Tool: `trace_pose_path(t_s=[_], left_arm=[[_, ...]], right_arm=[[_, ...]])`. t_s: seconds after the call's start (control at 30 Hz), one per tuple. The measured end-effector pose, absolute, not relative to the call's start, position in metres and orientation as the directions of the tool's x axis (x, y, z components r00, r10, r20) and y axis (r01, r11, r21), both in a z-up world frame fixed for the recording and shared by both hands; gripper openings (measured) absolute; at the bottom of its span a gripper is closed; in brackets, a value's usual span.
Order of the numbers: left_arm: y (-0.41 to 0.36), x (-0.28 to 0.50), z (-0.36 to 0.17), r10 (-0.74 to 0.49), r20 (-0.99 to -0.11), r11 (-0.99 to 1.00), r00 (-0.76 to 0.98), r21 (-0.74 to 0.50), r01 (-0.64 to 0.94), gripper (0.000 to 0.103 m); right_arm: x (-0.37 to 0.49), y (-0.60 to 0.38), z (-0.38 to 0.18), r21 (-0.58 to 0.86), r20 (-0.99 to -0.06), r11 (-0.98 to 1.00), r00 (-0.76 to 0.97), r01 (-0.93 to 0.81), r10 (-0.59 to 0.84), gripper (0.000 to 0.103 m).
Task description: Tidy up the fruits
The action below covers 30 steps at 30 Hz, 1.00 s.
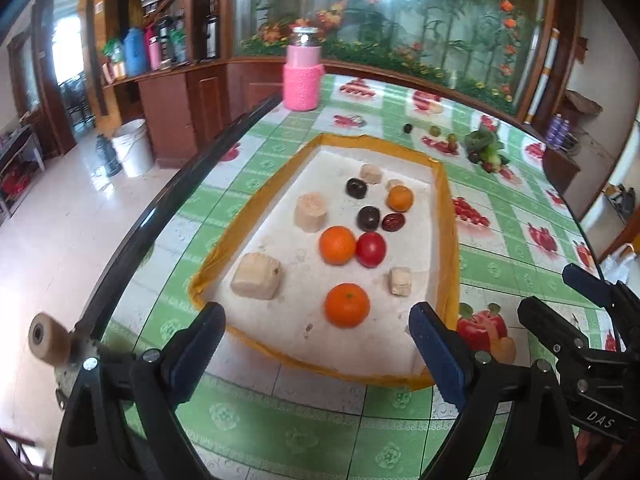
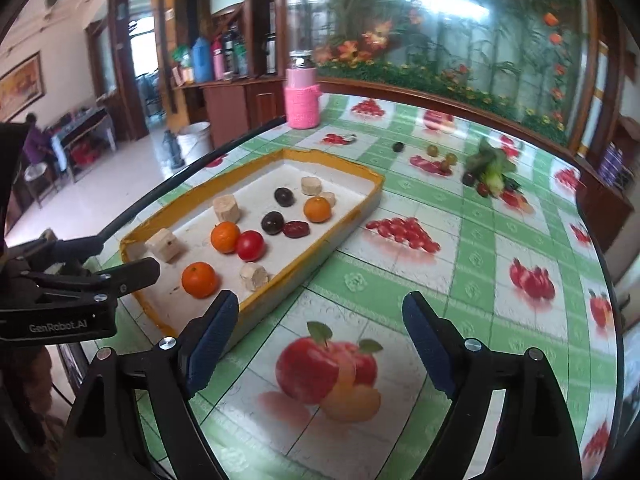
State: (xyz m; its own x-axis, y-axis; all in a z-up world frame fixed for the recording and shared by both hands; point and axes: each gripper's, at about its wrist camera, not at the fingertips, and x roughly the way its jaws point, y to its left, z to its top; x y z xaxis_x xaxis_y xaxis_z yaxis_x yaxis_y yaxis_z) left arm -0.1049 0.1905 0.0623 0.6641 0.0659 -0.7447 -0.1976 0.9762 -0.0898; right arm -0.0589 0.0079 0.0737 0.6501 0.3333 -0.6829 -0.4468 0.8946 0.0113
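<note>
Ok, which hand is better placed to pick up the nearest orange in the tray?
Probably the left. Its tool is open and aimed into the tray, with the nearest orange just ahead between its fingers. The right tool is open over bare tablecloth beside the tray.

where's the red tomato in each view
Left wrist view: the tomato lies mid-tray, a little right of centre, touching the right side of an orange.
Right wrist view: the tomato is left of centre, again against that orange.
Shared landmark: the pink jar at the table's far edge, beyond the tray.
</note>
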Motion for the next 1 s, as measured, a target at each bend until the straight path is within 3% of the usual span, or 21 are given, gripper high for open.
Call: trace_pose_path(t_s=[0.13,0.37,0.67,0.77,1.0], left_arm=[[0.194,-0.106,0.061,0.030,-0.732,0.988,0.681,-0.081,-0.132,0.101],[0.213,-0.115,0.057,0.024,-0.708,0.993,0.706,-0.064,-0.098,0.102],[0.202,-0.124,0.053,0.170,-0.680,0.983,0.713,0.070,-0.168,0.103],[0.196,-0.129,0.057,0.238,-0.633,0.971,0.737,0.136,-0.197,0.103],[0.204,-0.134,0.060,0.154,-0.647,0.986,0.747,0.050,-0.160,0.102]], right_arm=[[-0.071,0.001,0.070,0.018,-0.684,0.953,0.691,-0.302,0.232,0.091],[-0.097,0.003,0.069,0.002,-0.680,0.985,0.722,-0.172,0.127,0.094],[-0.117,0.007,0.069,-0.029,-0.647,0.992,0.759,-0.124,0.075,0.097],[-0.119,0.011,0.068,-0.042,-0.647,0.991,0.760,-0.125,0.068,0.097],[-0.123,0.015,0.067,-0.043,-0.633,0.992,0.771,-0.116,0.063,0.097]])
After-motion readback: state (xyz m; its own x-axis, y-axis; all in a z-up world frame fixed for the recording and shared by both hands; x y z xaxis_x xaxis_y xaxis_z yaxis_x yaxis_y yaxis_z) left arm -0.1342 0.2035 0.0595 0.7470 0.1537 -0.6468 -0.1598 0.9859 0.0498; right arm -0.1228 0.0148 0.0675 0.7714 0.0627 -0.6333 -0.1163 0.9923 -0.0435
